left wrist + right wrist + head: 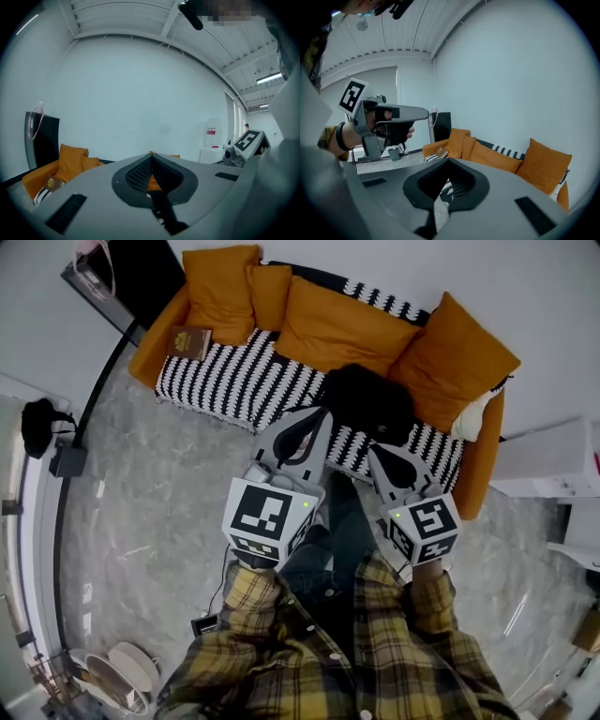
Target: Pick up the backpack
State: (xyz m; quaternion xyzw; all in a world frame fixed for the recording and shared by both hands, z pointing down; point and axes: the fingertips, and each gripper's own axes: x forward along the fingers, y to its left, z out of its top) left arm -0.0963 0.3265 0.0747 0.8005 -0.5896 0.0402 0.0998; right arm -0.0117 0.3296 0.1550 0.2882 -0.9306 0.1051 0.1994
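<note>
Step in hand: approach, no grasp yet.

Left tool [309,423]: jaws pressed together, nothing between them. Right tool [380,454]: likewise narrow and empty (its own view shows only striped seat through the slit).

The backpack [367,401] is a black, slumped lump on the sofa [216,381]. It lies just ahead of both tips and between their lines, with the orange cushions [337,329] beyond it.

Notes for doing this well:
- Open both tools wide before the tips reach the fabric; closed tips would only shove the bag into the cushions.
- The left tool's view is mostly wall, so I judge it points too level. It should tip further down so the bag sits in the slit.
- I cannot make out a handle or strap from here (black on black). Look for one first, and failing that take a deep fold near the top.
- Soft cloth will likely sag, so I would grip on either side and lift straight up off the seat.
</note>
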